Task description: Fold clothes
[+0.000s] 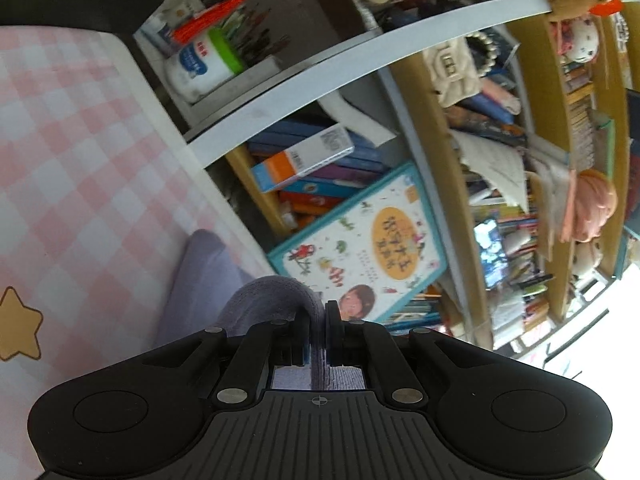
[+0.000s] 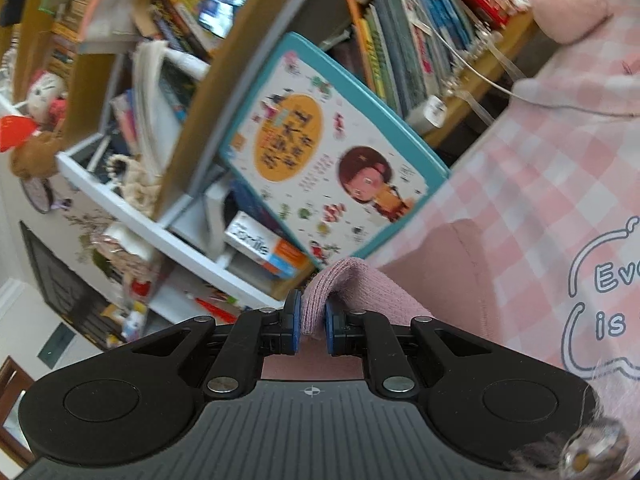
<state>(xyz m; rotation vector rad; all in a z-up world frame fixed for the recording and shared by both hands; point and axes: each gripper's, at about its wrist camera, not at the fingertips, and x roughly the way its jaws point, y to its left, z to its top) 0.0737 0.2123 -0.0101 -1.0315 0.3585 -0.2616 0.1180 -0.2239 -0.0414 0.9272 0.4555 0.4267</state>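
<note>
The left gripper (image 1: 319, 330) has its jaws closed tight on a fold of lavender cloth (image 1: 272, 294). The cloth arches up over the jaws and hangs down to the left, above a pink-and-white checked sheet (image 1: 80, 152) with a tan star (image 1: 18, 326) on it.

The right gripper (image 2: 313, 326) likewise has its jaws clamped on a fold of pink knit cloth (image 2: 340, 280), pinched between the blue pads (image 2: 296, 320). The rest of that cloth trails down to the right over the checked sheet (image 2: 540, 168).

Both grippers face a crowded bookshelf (image 1: 440, 128), where a teal-edged picture book (image 1: 360, 248) leans against the lower shelves. Both views are tilted.
</note>
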